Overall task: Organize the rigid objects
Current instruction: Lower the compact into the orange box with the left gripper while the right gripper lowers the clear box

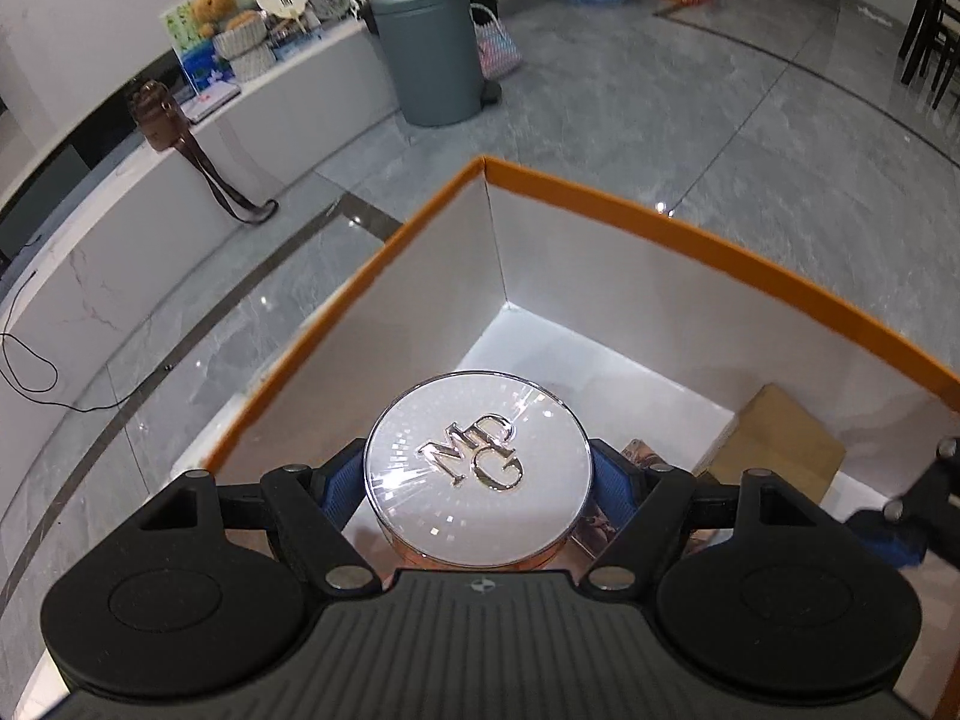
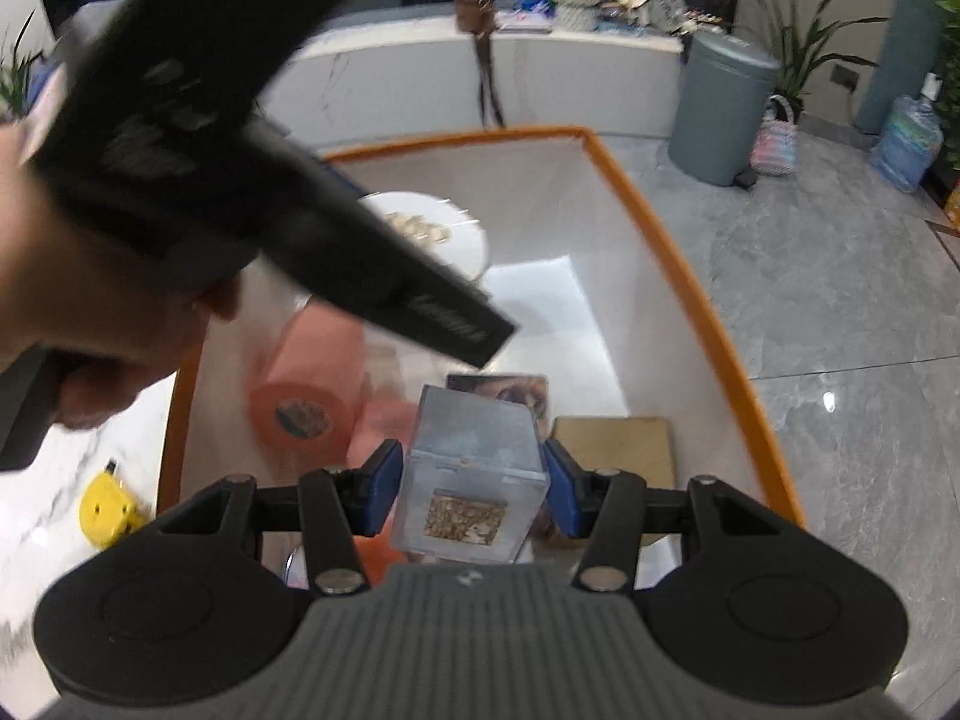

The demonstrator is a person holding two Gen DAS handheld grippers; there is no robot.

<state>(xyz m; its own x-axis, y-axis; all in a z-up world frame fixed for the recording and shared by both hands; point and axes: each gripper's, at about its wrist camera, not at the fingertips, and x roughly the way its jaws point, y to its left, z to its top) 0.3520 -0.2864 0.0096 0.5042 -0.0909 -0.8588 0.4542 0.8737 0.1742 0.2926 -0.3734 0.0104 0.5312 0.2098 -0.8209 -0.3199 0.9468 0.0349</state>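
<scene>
Grey marble-look floor tiles (image 1: 690, 120) spread around us, with a long white counter (image 1: 198, 180) and a round grey-green pedal bin (image 1: 429, 48) beyond. Below both our grippers sits a large open cardboard box with an orange rim and white inner walls (image 1: 600, 276).

Our left gripper (image 1: 478, 483) is clamped on a round jar with a shiny silver lid bearing raised letters (image 1: 477, 468); the blue pads (image 1: 342, 489) press the lid's two sides. The jar hangs above the box's interior, toward its near left wall. In the right wrist view we see its peach-coloured body (image 2: 300, 396) tilted under the blurred black gripper held by our left hand (image 2: 90, 312).

Our right gripper (image 2: 474, 489) is closed on a clear plastic cube holding a small golden-brown patterned square (image 2: 474, 480); the blue pads (image 2: 384, 480) touch its left and right faces. The cube hangs over the near part of the box.

On the box floor lie a flat tan cardboard packet (image 2: 618, 450) near the right wall and, just beside it, a dark printed card (image 2: 510, 390), partly hidden by the cube.

Outside the box, at its left, a small yellow plastic object (image 2: 111, 510) rests on a white marbled surface (image 2: 36, 540).
</scene>
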